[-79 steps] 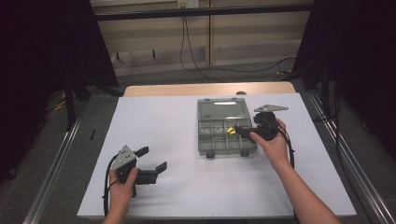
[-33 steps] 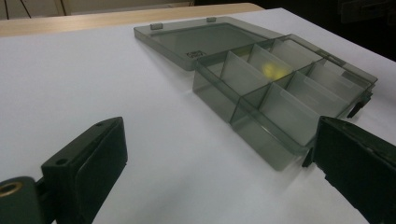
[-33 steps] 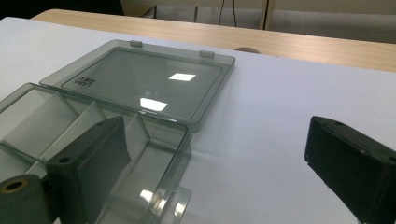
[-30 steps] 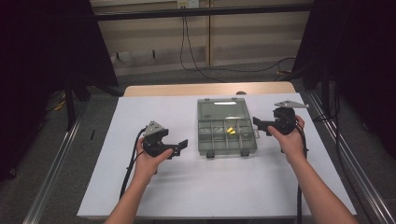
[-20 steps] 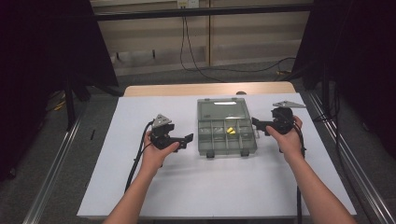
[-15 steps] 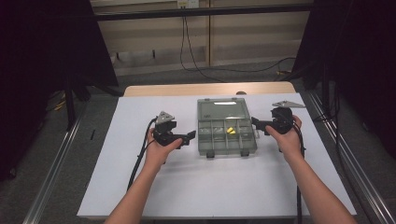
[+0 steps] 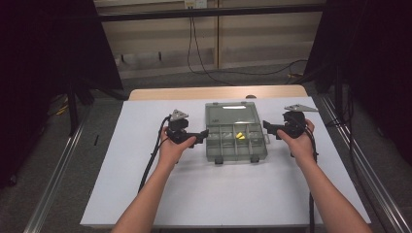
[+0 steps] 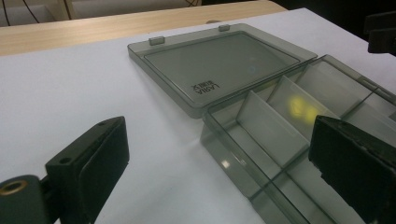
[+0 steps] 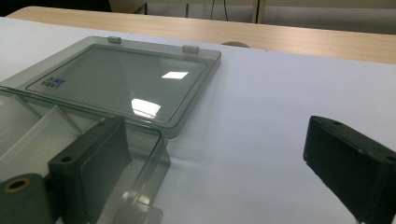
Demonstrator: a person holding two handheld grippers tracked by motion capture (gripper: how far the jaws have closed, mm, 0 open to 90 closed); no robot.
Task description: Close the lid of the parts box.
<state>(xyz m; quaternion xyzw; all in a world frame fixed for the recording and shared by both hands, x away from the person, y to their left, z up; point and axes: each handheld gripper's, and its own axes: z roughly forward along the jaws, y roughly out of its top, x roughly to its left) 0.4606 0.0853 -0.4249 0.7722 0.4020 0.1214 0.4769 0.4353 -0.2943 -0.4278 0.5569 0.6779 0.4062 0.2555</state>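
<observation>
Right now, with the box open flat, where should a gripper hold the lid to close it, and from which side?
Grip the lid at its far edge, by the two latch tabs, coming from the far side. It lies flat, hinged to the tray along its near edge, so the far edge is free to lift.

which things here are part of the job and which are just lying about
In the job:
- clear grey plastic compartment box, lid folded flat behind it
- small yellow piece in one compartment
- left gripper, open, at the box's left edge
- right gripper, open, at its right edge

Lying about:
- black cables on the floor beyond the table
- small dark object on the floor, left
</observation>
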